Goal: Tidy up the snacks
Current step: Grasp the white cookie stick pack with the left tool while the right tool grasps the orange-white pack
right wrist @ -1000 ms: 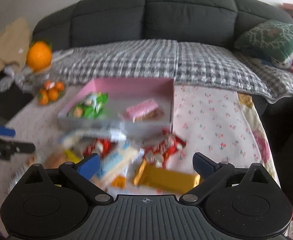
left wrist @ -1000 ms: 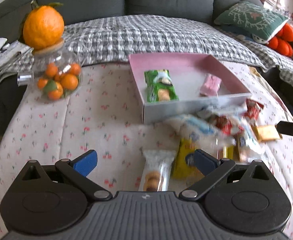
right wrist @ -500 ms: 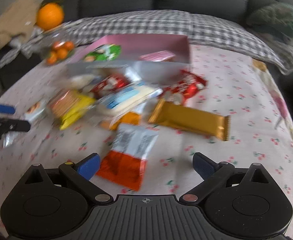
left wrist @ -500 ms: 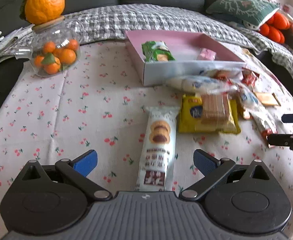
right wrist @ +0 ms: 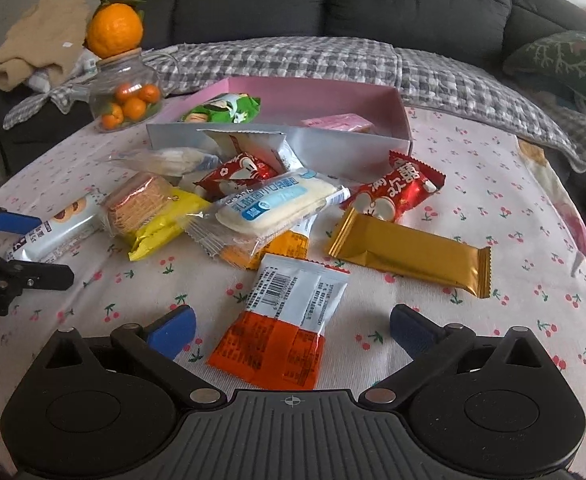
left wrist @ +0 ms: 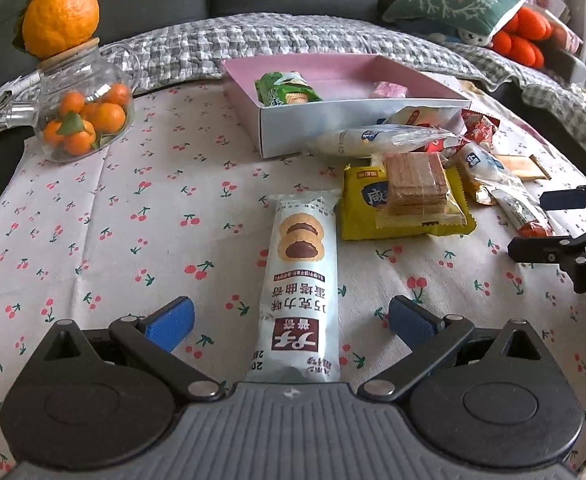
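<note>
The long white cookie pack (left wrist: 302, 286) lies flat on the cherry-print cloth (left wrist: 93, 208), its long axis running straight ahead between the spread fingers of our left gripper (left wrist: 291, 320), so closing across its narrow width should catch it; the orange-and-white packet (right wrist: 283, 326) sits the same way between the parted, empty fingers of our right gripper (right wrist: 291, 324). Beyond both lie the heaped snacks (right wrist: 261, 204) and then the pink box (left wrist: 349, 80), already holding a green pack (left wrist: 287, 90) and a pink wafer (left wrist: 389, 89), so we judge each hand nearest its own packet.
</note>
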A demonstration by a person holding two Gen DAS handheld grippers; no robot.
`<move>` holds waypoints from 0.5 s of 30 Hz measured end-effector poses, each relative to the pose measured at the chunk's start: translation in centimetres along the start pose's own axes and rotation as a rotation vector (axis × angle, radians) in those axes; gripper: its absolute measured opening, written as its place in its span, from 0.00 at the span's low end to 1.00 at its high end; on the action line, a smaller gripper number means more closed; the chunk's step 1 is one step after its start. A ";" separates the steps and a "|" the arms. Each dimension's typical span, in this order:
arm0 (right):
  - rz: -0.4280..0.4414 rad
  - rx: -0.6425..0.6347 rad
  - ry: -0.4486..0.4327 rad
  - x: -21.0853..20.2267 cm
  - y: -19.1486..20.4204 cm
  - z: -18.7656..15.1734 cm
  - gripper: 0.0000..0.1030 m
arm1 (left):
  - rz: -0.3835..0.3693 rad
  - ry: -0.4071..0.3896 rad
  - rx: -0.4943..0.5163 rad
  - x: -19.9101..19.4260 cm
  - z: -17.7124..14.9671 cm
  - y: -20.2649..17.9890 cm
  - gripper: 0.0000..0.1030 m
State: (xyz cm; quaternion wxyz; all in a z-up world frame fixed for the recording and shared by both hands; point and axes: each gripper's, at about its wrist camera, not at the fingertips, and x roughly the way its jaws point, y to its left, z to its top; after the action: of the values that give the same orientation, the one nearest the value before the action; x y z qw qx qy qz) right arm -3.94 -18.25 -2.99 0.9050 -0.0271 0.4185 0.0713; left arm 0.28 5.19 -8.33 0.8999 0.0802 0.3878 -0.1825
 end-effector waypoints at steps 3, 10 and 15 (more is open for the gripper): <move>0.005 0.000 0.031 0.2 -0.1 0.6 1.00 | -0.001 0.009 -0.005 0.1 0.3 0.0 0.97; 0.003 0.007 0.041 0.2 -0.3 0.9 0.95 | -0.006 0.000 0.002 -0.1 0.9 -0.1 0.67; -0.009 0.008 0.028 -0.1 -0.4 1.3 0.69 | -0.017 0.001 0.003 -0.3 1.2 -0.2 0.47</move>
State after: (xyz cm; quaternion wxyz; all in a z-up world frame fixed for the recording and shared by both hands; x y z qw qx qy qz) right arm -2.89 -18.51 -2.08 0.8995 -0.0265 0.4312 0.0653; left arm 0.83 4.77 -7.33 0.8980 0.0782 0.3887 -0.1908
